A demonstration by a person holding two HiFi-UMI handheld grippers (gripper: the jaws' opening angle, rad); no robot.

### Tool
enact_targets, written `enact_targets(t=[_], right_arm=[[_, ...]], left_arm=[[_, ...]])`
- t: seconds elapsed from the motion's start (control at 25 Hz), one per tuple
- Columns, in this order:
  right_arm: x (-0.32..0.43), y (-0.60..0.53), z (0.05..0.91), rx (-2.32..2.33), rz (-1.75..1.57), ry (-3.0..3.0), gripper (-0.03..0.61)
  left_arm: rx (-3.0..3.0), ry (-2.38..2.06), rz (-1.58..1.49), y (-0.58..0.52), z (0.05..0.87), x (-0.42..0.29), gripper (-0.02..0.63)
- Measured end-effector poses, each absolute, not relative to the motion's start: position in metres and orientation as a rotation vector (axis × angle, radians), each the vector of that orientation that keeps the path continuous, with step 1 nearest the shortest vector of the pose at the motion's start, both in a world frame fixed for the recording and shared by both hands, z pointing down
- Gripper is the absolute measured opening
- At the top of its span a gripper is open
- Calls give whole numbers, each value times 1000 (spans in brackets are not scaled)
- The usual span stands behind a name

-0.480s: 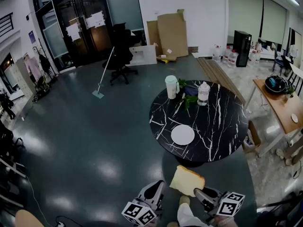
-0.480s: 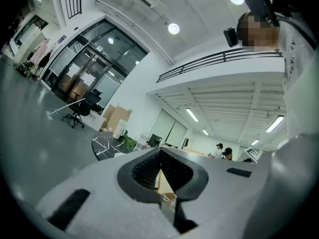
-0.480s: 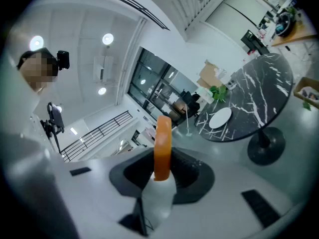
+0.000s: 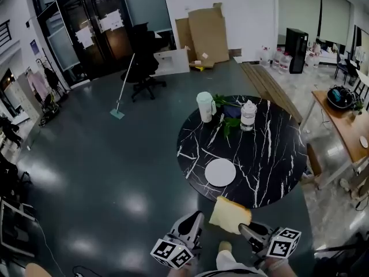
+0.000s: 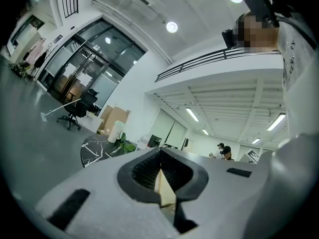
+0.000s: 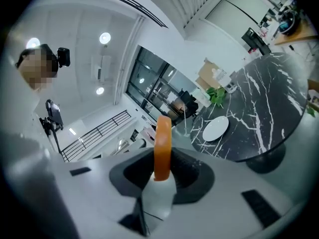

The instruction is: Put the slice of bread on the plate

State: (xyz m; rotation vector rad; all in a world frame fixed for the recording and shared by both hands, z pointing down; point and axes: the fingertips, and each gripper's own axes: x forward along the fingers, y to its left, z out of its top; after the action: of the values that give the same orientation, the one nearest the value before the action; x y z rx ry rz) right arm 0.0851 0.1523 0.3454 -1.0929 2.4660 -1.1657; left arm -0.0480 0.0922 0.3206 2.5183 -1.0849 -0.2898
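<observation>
Both grippers sit low in the head view, side by side and pointing roughly level toward the round black marble table (image 4: 271, 154). The right gripper (image 4: 245, 228) is clamped on the slice of bread (image 4: 229, 214), which stands edge-on between its 2 pads in the right gripper view. The slice hangs over the table's near rim, just short of the white plate (image 4: 220, 172), and does not touch it. The left gripper (image 4: 196, 219) hovers beside the bread, its 2 jaws drawn together at the tips with nothing gripped.
</observation>
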Motion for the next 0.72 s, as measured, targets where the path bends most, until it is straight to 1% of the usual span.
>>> enact_targets(t=[0.48, 0.72], right_arm=[[140, 81, 369, -1179, -1246, 2414, 89], [142, 47, 383, -1182, -1320, 2393, 89]], left_arm=[[2503, -1125, -264, 29, 327, -27, 6], [2469, -1145, -208, 16, 347, -27, 6]])
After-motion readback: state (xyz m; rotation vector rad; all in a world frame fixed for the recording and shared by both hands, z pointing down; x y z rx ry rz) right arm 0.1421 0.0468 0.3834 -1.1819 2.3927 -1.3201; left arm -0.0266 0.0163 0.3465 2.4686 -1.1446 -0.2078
